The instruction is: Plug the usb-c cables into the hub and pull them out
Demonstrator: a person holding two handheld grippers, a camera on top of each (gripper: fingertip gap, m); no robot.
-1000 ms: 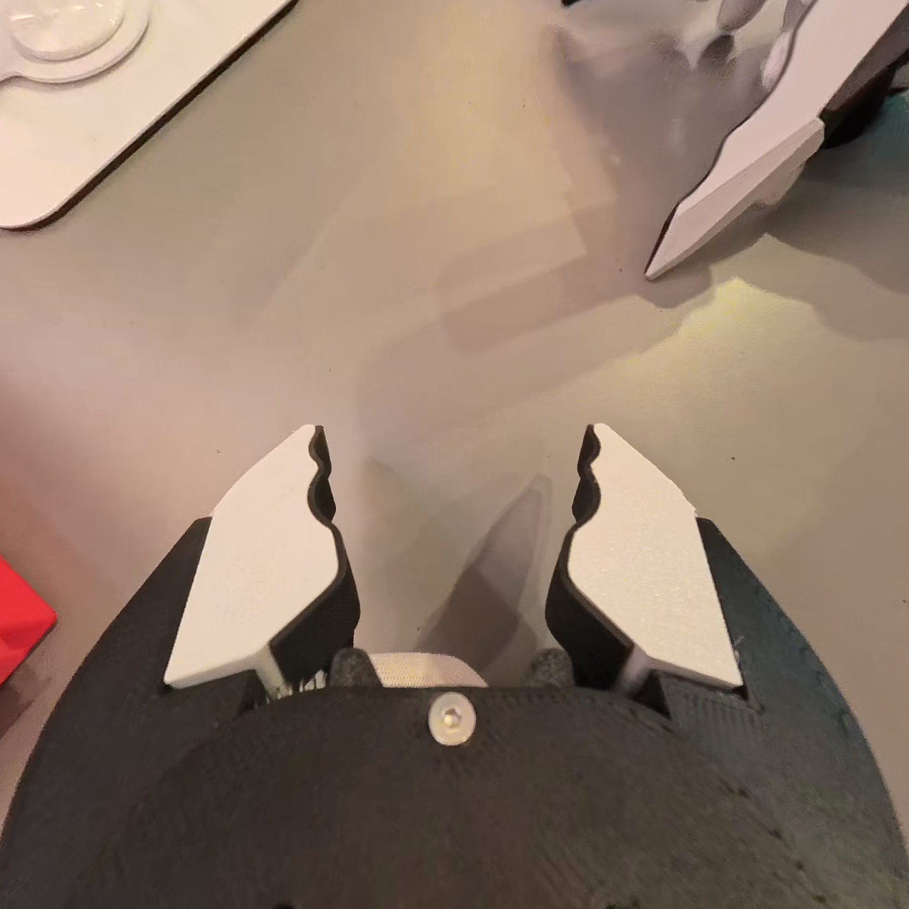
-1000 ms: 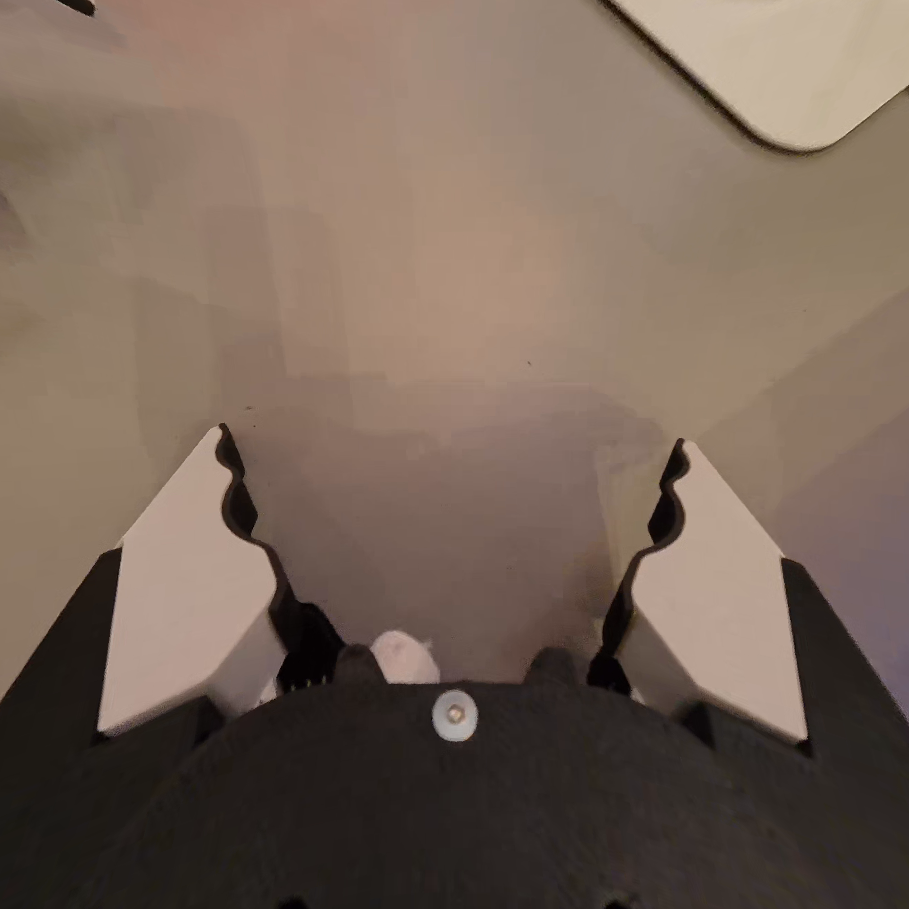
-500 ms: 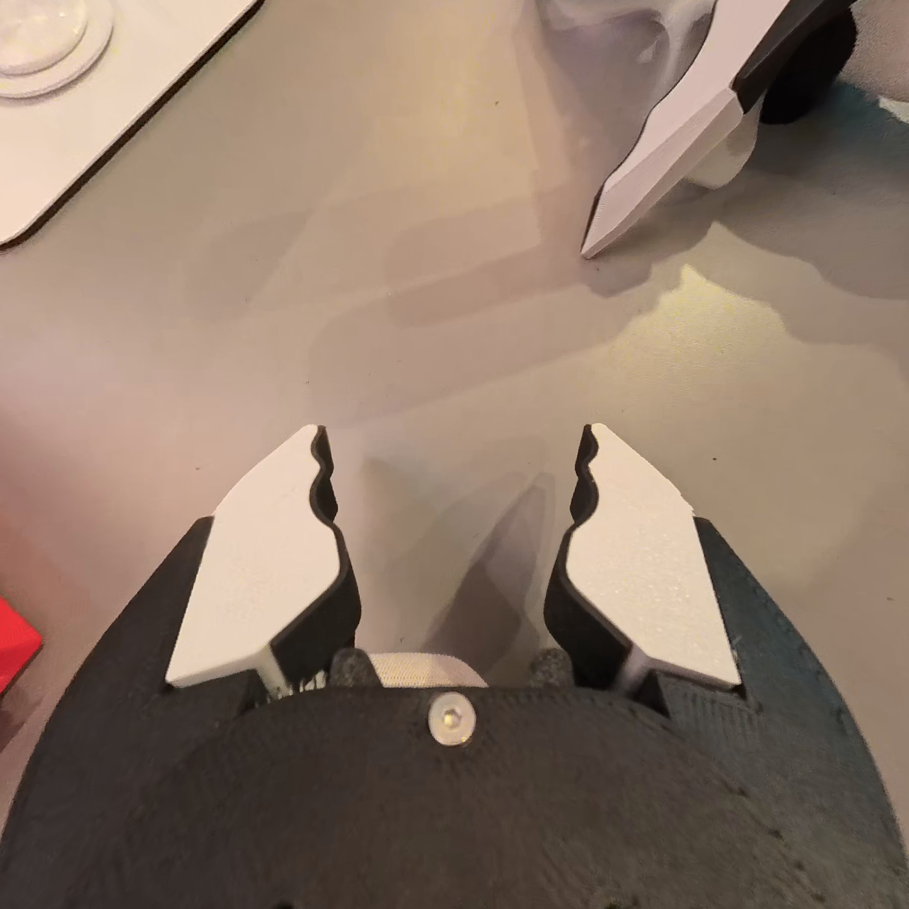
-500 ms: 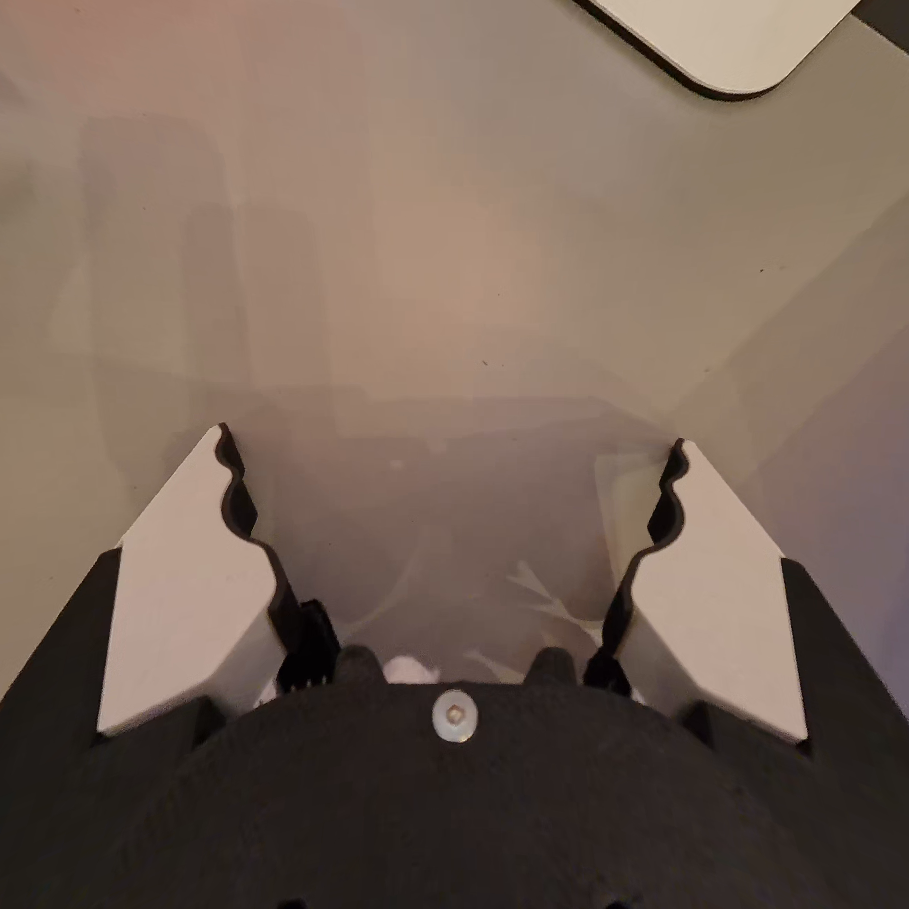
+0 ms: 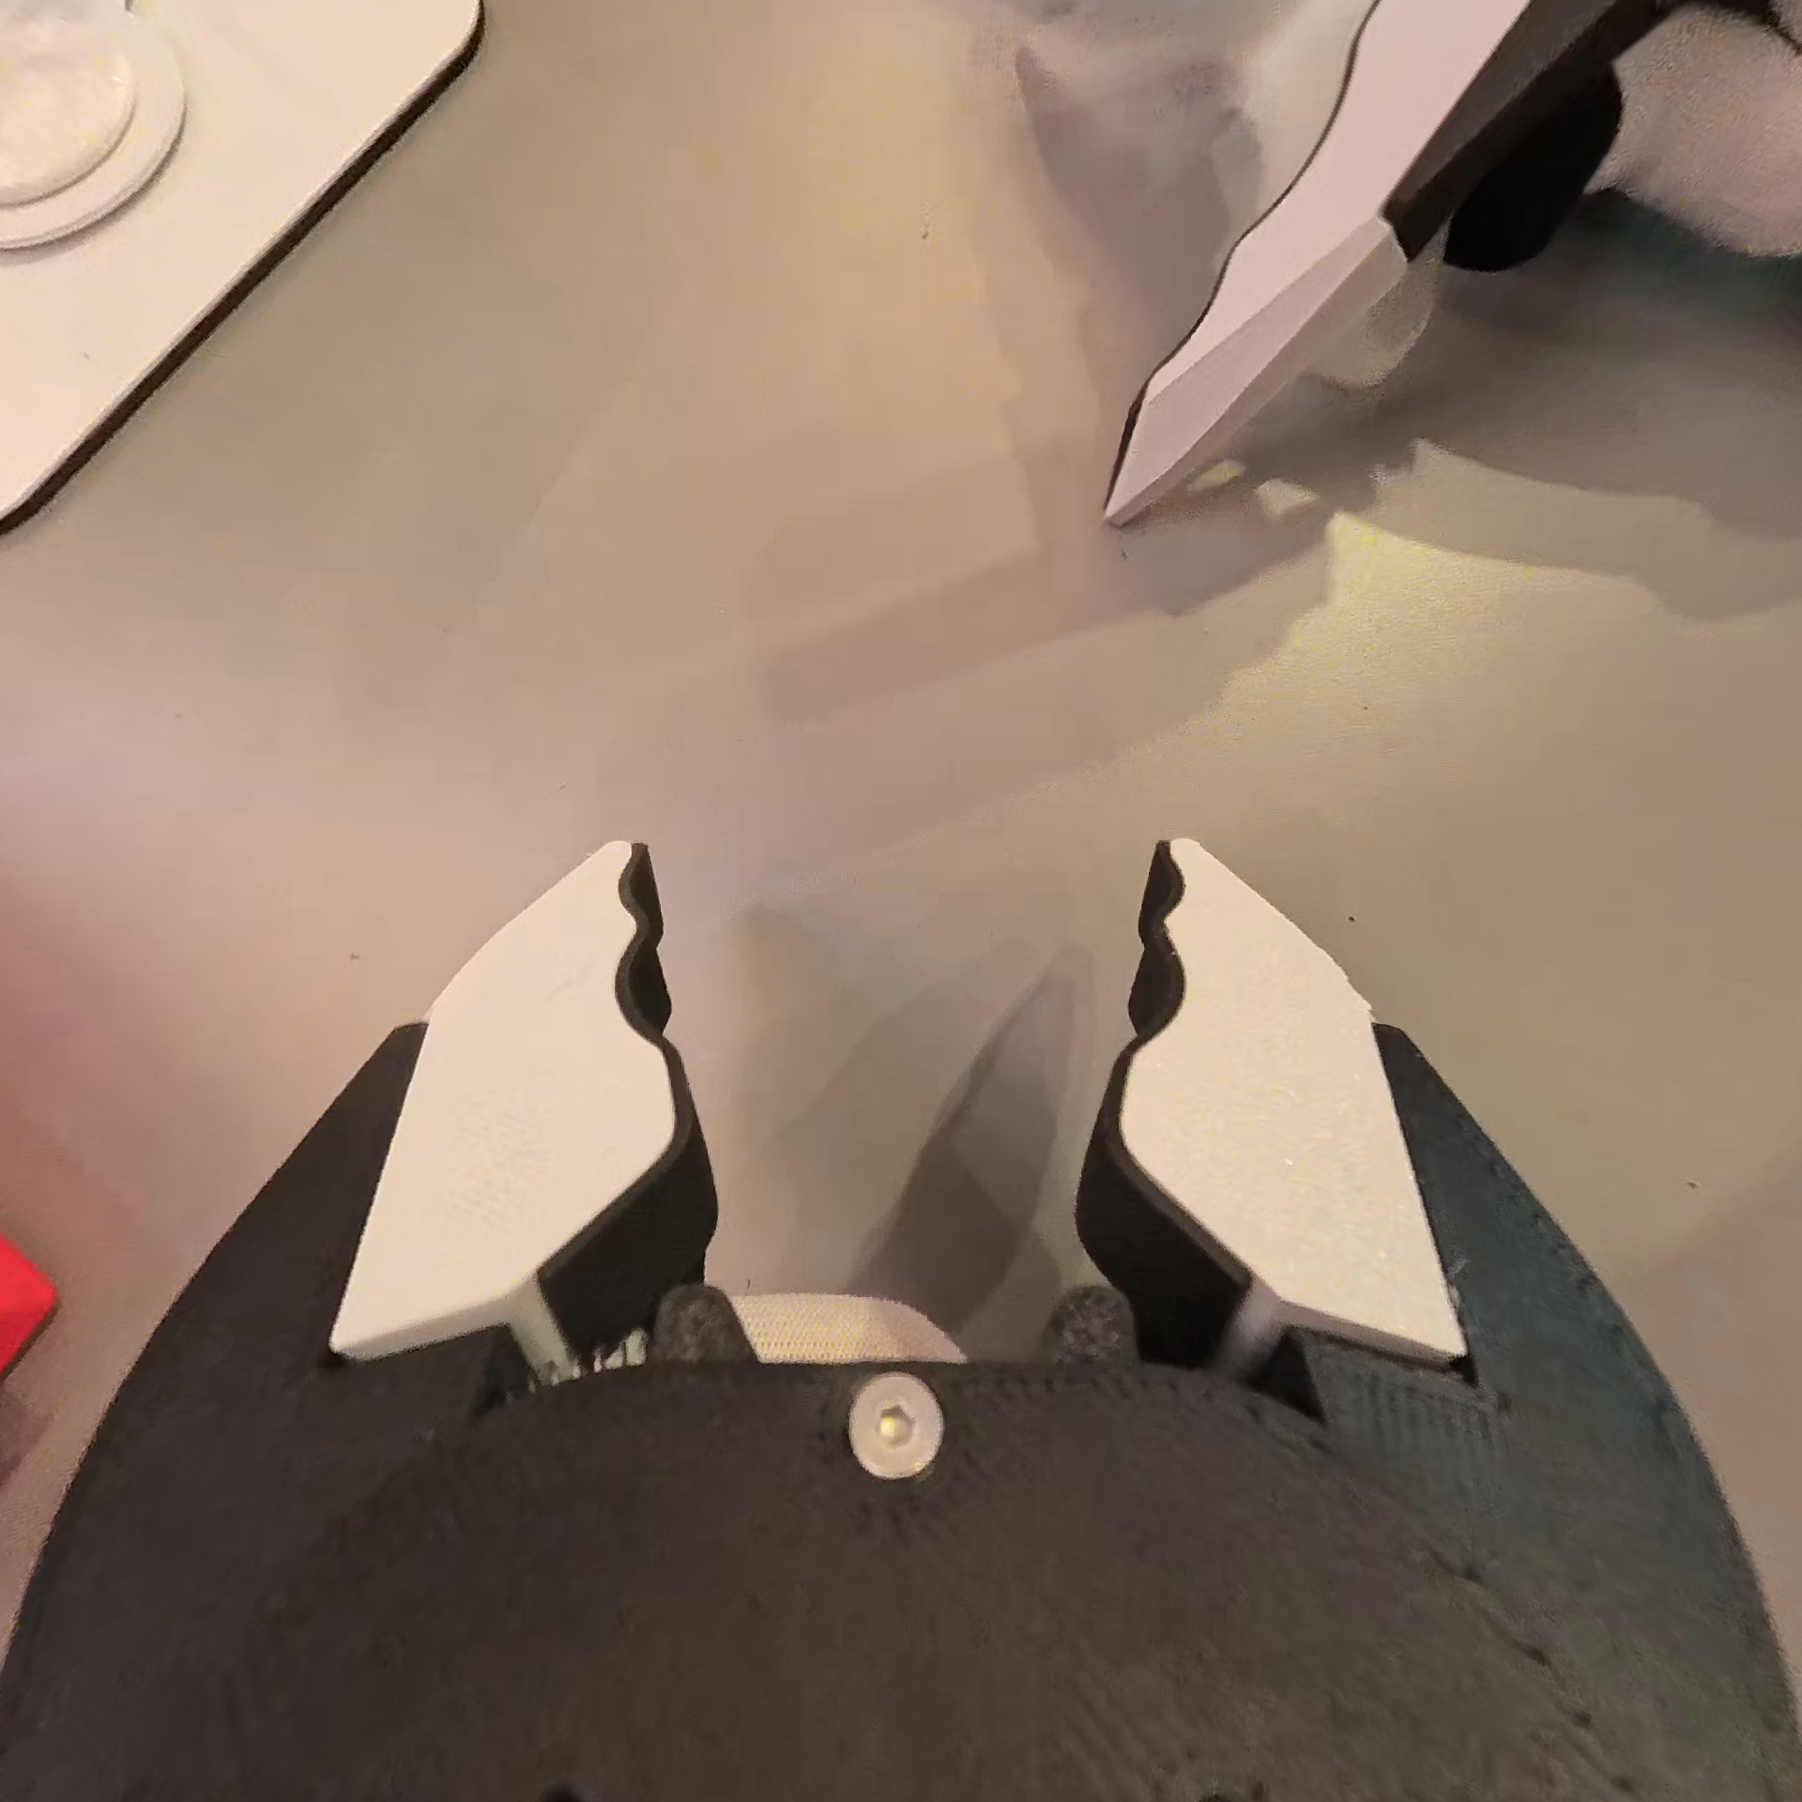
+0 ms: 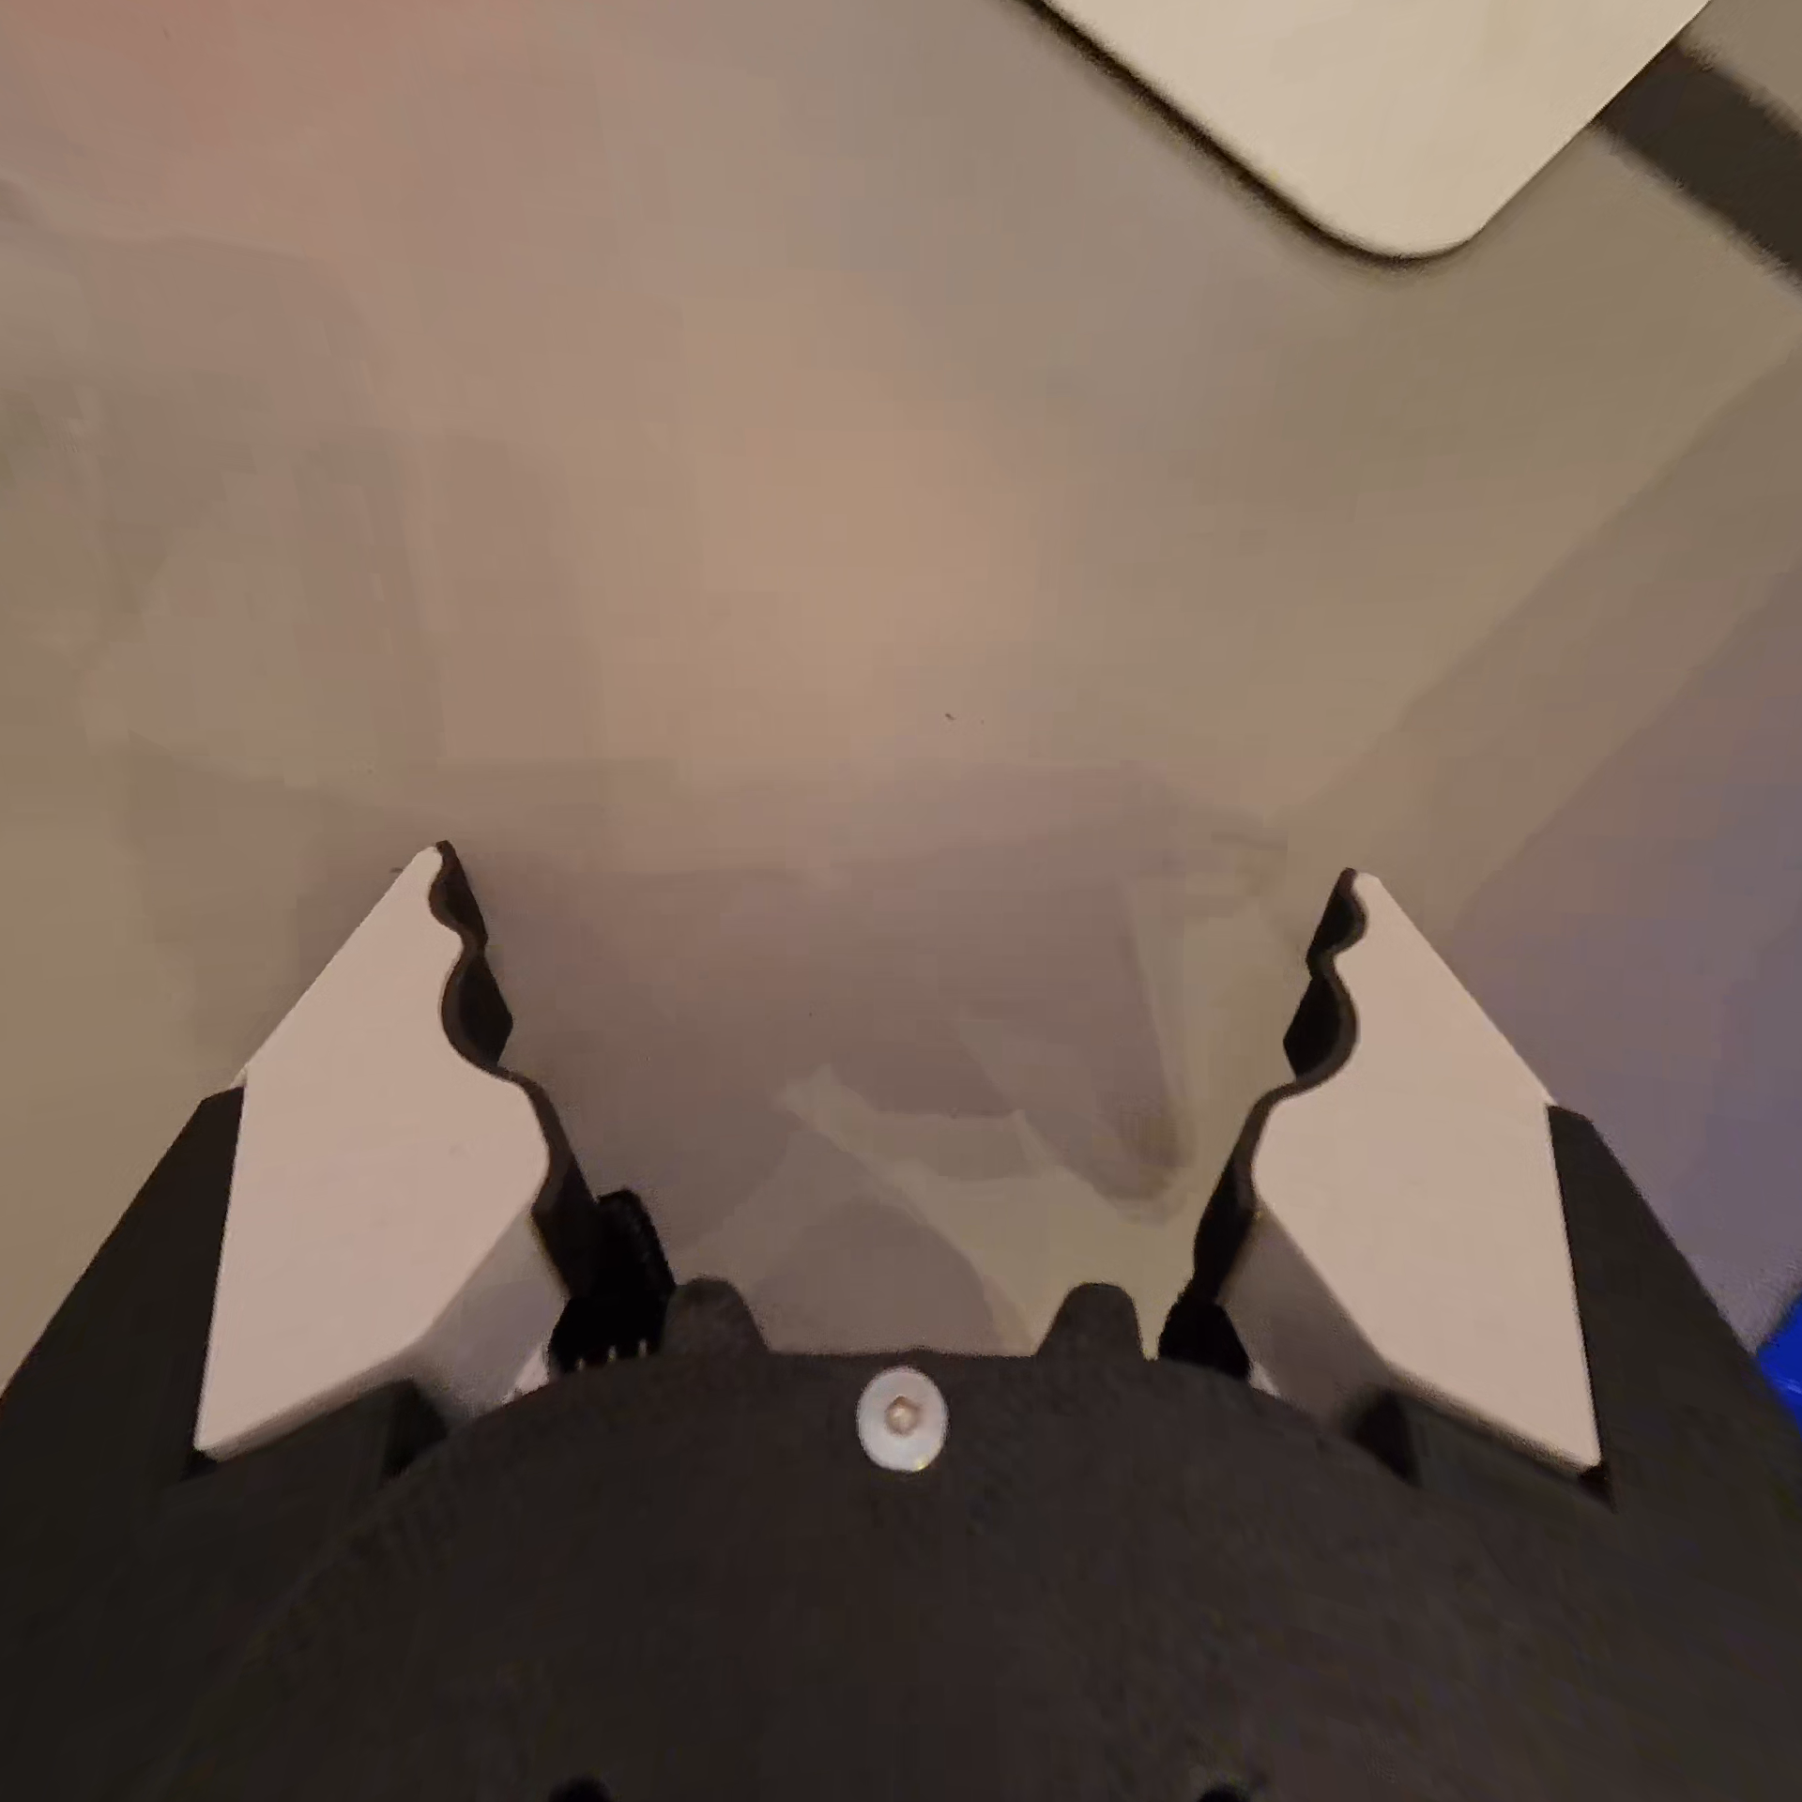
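Observation:
No hub and no usb-c cable shows in either view. My left gripper (image 5: 902, 858) is open and empty, low over the bare grey table. My right gripper (image 6: 892, 863) is open wide and empty, also low over the bare table. A white finger of the right gripper (image 5: 1297, 283) shows at the upper right of the left wrist view, its tip near the table surface.
A white board with a dark edge (image 5: 234, 195) lies at the upper left of the left wrist view, with a clear round disc (image 5: 58, 127) on it. A white board corner (image 6: 1365, 107) shows upper right in the right wrist view. A red object (image 5: 19, 1307) and a blue object (image 6: 1780, 1365) sit at the frame edges.
The right gripper's finger has slid down and left in the left wrist view. The white board has shifted in the right wrist view, and a blue object has come into view.

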